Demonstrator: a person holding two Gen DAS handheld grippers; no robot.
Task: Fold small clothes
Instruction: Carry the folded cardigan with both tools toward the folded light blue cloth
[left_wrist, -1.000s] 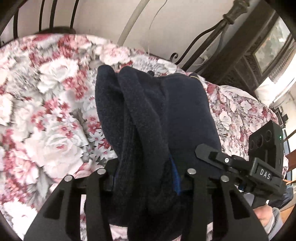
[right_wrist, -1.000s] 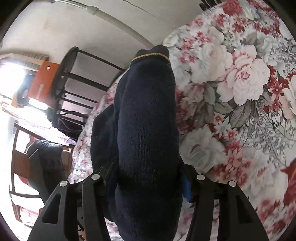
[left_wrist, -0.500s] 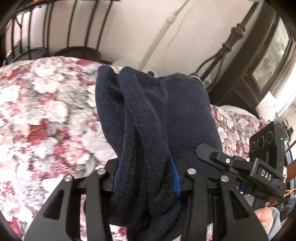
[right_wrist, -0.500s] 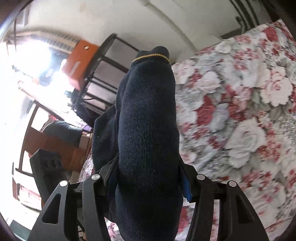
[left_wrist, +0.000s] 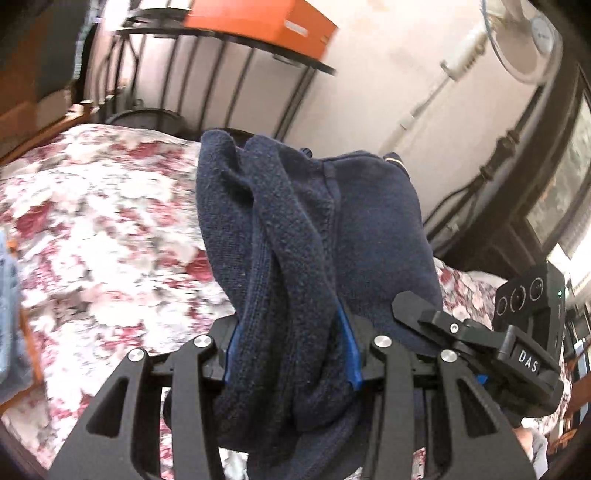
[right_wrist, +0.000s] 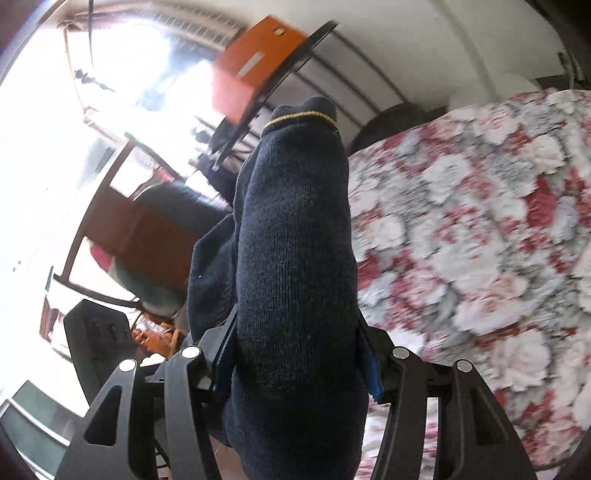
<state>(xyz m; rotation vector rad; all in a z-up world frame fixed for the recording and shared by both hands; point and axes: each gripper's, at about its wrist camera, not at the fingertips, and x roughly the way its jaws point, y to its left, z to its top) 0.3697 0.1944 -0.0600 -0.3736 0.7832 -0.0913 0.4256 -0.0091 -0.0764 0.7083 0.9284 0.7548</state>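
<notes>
- Floral bed (left_wrist: 110, 229) below, blurred.
- Left gripper (left_wrist: 290, 343) and right gripper (right_wrist: 297, 354): jaws clamped on navy knit garment (left_wrist: 314, 240) (probably socks), held aloft.
- Lower evenly, edges aligned.

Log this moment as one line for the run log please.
left gripper: shut on dark navy knitted garment | right gripper: shut on same garment | garment: lifted above floral bedspread
</notes>
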